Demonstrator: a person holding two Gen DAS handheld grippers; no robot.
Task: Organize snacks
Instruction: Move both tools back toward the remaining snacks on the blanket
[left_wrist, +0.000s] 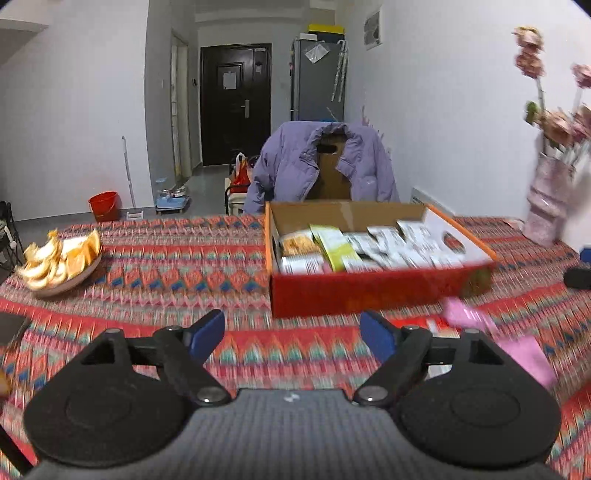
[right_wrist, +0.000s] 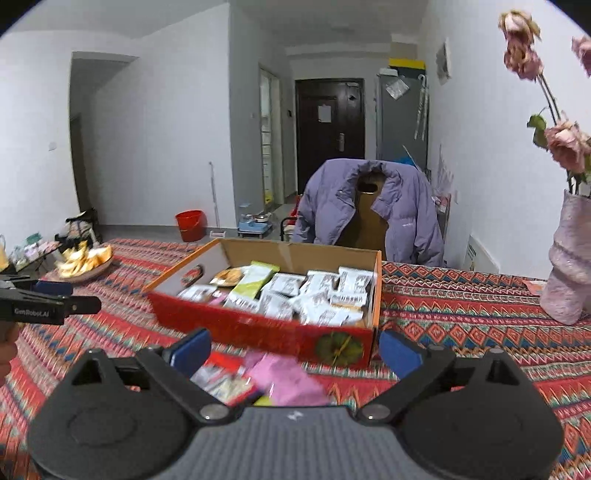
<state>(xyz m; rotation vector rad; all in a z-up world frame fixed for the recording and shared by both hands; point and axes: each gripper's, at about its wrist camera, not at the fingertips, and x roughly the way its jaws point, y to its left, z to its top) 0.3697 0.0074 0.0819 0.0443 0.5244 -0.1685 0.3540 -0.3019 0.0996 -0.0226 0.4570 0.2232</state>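
The left claw (left_wrist: 291, 332) hangs with its fingers spread wide and nothing between them, above bare patterned cloth on the bench (left_wrist: 166, 258). The right claw (right_wrist: 295, 350) is likewise spread and empty. Just below it lie a pink packet (right_wrist: 291, 380) and a red-edged packet (right_wrist: 225, 380), blurred and partly cut off by the claw body. Beyond them sits the red cardboard box (right_wrist: 266, 332), filled with white and green snack packets (right_wrist: 314, 295) whose print is unreadable. A plate of orange pieces (left_wrist: 59, 258) lies far left, a pink vase (right_wrist: 570, 273) at the right edge.
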